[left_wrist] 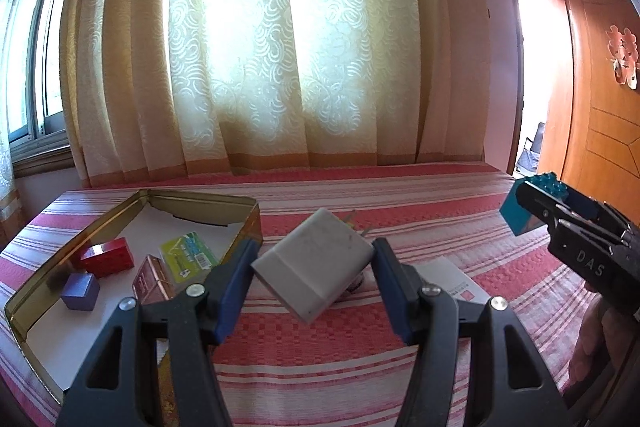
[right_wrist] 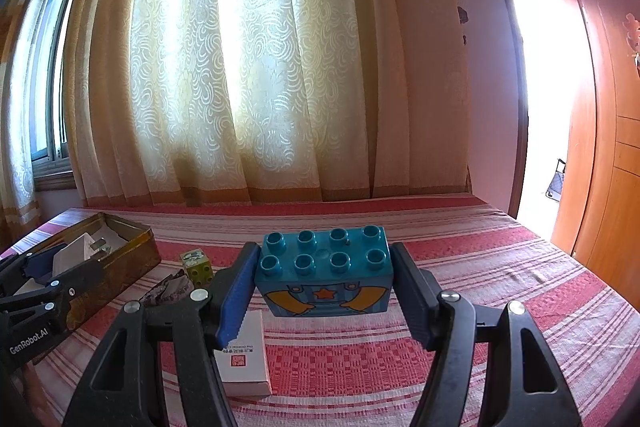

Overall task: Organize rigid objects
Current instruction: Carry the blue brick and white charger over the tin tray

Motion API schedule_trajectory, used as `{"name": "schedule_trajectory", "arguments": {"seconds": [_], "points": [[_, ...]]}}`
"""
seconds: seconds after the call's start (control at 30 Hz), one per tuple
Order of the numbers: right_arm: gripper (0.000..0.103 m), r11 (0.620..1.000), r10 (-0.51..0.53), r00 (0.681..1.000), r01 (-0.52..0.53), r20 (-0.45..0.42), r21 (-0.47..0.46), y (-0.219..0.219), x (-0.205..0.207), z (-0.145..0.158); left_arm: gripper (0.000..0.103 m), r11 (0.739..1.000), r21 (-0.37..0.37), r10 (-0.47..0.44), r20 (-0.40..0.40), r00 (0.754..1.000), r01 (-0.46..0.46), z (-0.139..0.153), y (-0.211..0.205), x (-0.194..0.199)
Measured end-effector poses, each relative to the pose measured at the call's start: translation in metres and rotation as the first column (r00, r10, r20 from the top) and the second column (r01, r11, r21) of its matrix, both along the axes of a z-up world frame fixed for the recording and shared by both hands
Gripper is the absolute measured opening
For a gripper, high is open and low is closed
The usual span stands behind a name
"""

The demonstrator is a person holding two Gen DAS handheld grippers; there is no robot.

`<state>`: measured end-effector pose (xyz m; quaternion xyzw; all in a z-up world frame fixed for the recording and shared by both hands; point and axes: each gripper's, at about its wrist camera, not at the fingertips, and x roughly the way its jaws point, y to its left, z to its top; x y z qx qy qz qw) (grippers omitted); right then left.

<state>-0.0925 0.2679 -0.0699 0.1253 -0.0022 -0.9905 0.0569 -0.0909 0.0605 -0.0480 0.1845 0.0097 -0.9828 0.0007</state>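
Over the red-and-white striped bedcover, the left gripper has its blue-padded fingers closed on a white plug-in charger, which hangs tilted above the cloth just right of the open gold tin. Inside the tin lie a red block, a purple cube, a copper-coloured small box and a green-and-yellow card. A white box with red print lies flat on the cover beneath the right gripper's left finger; the left view shows only a corner of it. The right gripper clamps a teal studded building brick by its ends, lifted clear of the bed. Only the right view shows a yellow-green die and a crumpled dark wrapper between tin and brick; something small under the charger in the left view is too hidden to name. The patterned curtain glows behind, the wooden door at the right.
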Motion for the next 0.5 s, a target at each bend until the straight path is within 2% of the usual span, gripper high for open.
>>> {"name": "schedule_trajectory", "arguments": {"seconds": [0.5], "points": [[0.067, 0.999, 0.046, 0.999, -0.046, -0.008, -0.022, -0.007, 0.005, 0.001, 0.059, 1.000, 0.004, 0.013, -0.011, 1.000, -0.013, -0.001, -0.011, 0.005]]}}
